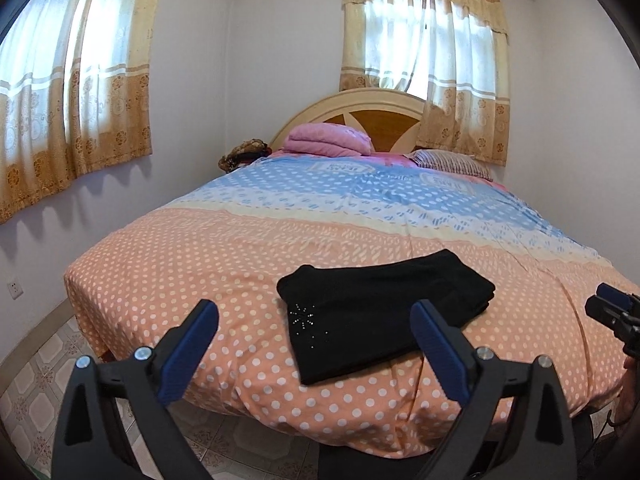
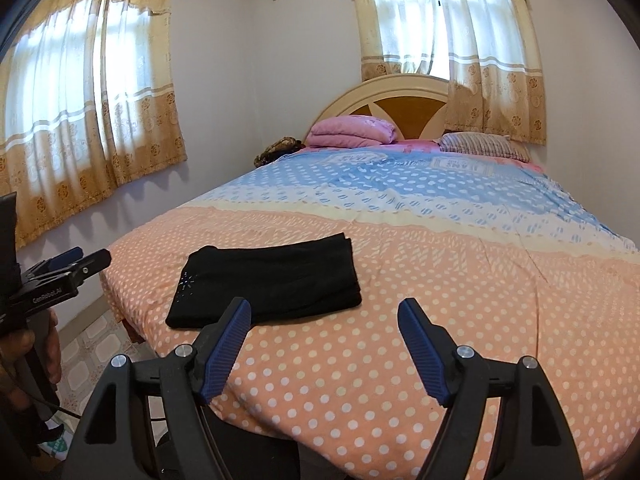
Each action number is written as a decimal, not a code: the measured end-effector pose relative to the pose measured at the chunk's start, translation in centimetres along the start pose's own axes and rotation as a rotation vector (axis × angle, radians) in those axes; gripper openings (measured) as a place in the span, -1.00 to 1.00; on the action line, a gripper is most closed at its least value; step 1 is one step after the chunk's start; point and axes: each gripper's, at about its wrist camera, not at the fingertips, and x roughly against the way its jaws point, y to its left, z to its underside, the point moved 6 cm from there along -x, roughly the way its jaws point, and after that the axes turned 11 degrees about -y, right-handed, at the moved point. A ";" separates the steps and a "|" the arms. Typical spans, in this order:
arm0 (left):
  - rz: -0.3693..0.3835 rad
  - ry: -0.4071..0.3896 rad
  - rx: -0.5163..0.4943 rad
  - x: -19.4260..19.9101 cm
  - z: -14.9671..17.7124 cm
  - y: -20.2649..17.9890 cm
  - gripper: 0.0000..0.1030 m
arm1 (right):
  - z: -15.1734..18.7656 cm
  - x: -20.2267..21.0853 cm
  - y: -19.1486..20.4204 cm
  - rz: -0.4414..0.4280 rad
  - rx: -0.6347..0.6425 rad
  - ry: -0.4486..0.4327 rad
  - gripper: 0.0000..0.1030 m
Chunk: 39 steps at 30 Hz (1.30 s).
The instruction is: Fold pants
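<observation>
the black pants [image 1: 384, 316] lie as a compact folded rectangle on the peach polka-dot bedspread [image 1: 200, 264], near the foot edge of the bed, a small stud pattern at the corner toward the lower left of the bundle. their long axis runs roughly left to right across both frames, tilting a little up toward the right. in the left wrist view they sit at lower centre, straight ahead between the fingers of the left gripper [image 1: 316, 322], so that hand looks the nearer one. in the right wrist view the pants [image 2: 268, 280] lie left of centre, off to the left of the right gripper [image 2: 324, 318]. both grippers are spread wide, hold nothing, and hover apart from the cloth. judged from the tidy stack, the folding seems done or nearly so. bare bedspread stretches above and to the right of the pants; the foot edge drops to tiled floor [image 1: 44, 376] just below them.
</observation>
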 end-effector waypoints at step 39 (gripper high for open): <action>0.008 0.009 0.008 0.3 -0.3 -0.3 1.00 | 0.2 0.6 0.4 0.000 0.005 -0.018 0.50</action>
